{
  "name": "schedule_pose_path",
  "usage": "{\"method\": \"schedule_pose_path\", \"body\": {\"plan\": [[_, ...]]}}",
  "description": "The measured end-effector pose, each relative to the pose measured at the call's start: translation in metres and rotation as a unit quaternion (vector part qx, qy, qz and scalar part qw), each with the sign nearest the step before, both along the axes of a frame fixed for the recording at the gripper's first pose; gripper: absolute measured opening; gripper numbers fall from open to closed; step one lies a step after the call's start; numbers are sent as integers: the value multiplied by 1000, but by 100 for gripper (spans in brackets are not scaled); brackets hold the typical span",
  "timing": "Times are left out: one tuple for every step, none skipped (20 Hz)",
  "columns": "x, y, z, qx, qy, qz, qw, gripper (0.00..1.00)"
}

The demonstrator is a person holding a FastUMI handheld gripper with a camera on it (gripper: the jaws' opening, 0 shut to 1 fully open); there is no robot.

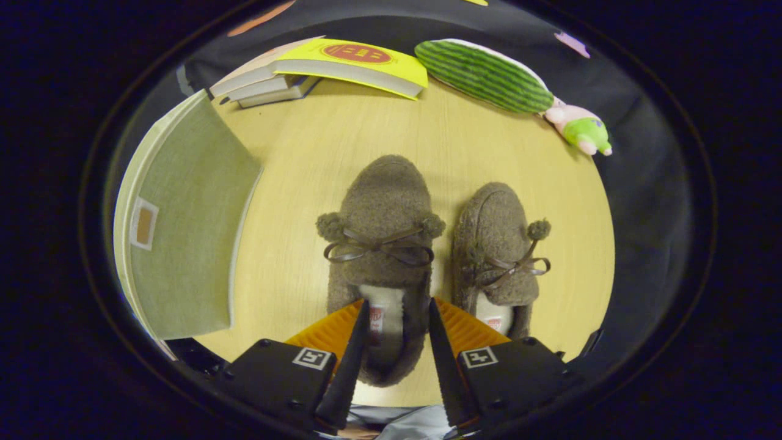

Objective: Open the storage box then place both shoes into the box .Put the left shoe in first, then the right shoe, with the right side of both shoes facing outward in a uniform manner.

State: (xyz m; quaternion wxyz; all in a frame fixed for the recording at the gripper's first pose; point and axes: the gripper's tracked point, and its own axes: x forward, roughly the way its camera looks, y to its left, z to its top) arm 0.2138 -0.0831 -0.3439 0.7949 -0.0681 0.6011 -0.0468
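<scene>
Slippers in brown fleece sit side by side on a pale wooden table (pixel 342 159), toes pointing away from the gripper (pixel 397 313). The left shoe (pixel 382 208) is the nearer one, upright on its sole, with a dark ribbon bow across the vamp and a small pompom at either end of the bow. Its lining shows pale at the mouth, with a small red mark printed on the insole. The gripper's two fingers stand apart at about the width of the heel: the right finger lies against the outer side of the heel, while the left finger appears to reach into or over the mouth of the shoe; whether either presses on the fleece cannot be told. The right shoe (pixel 498 244) stands just to the right of the left shoe, leaning slightly, with the same bow and one pompom showing on its outer side. The storage box (pixel 183 226), covered in grey-green fabric with a small brown tag on a white patch, stands to the left of the left shoe, close to it but apart. Beyond the left shoe, at the far edge of the table, lie stacked books (pixel 317 67) with a yellow cover on top, and further right a watermelon-striped cushion (pixel 482 74) with a small pink and green plush toy (pixel 583 131) beside it.
</scene>
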Motion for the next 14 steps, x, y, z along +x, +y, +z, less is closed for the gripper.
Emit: {"method": "schedule_pose_path", "body": {"plan": [[2,-5,-3,0,3,-7,1000,59],[3,-6,-6,6,7,-14,1000,52],[4,-6,-10,16,9,-20,1000,50],[6,-3,-15,32,13,-26,999,46],[4,2,-20,51,24,-28,998,44],[11,2,-20,56,13,-35,998,37],[9,3,-19,58,13,-34,998,34],[10,1,-20,58,4,-39,998,17],[11,2,-17,64,-6,-53,997,14],[13,6,-15,75,-15,-57,995,6],[15,8,-11,85,-21,-59,994,6],[12,11,-6,97,-22,-67,993,6],[9,19,0,120,-23,-79,989,6],[6,26,8,139,-20,-83,987,6]]}}
